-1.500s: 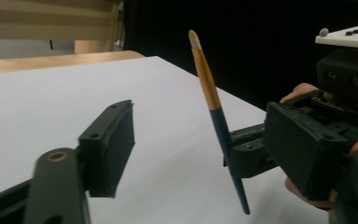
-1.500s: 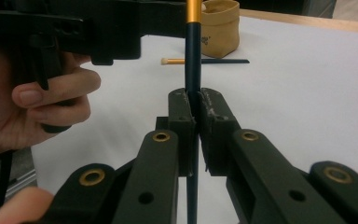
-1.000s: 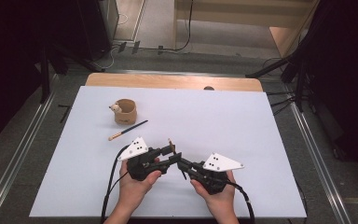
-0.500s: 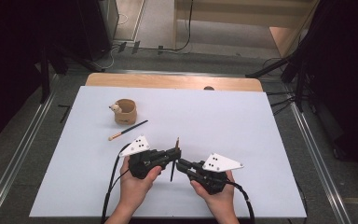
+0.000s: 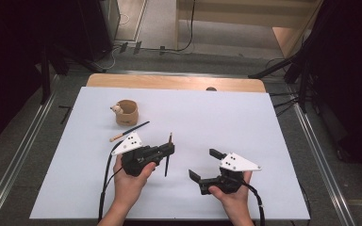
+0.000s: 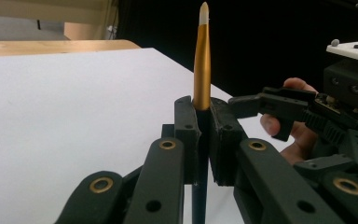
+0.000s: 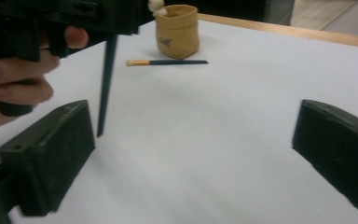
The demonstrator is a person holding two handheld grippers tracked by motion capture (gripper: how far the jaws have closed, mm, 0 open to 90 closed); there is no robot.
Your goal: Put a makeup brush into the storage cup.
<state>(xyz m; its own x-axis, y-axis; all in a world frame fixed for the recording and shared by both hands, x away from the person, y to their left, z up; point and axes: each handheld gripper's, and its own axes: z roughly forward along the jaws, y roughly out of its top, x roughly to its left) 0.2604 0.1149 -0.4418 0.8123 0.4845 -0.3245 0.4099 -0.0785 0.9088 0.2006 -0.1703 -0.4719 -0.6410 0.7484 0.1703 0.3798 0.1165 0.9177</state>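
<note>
While left gripper (image 5: 168, 149) clamps slim dark brush with gold ferrule (image 6: 202, 60) upright, right gripper (image 5: 206, 165) jaws just opened wide, empty; tan holder cup (image 5: 126, 112) lies beyond-left, nearer left hand.

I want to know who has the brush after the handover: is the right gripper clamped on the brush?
No: the right gripper has its jaws wide apart with nothing between them, while the left gripper is shut on the brush.

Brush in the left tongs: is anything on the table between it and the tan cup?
Only the second brush, lying just in front of the cup. The held brush stands above the table, so it could likely pass over.
</note>
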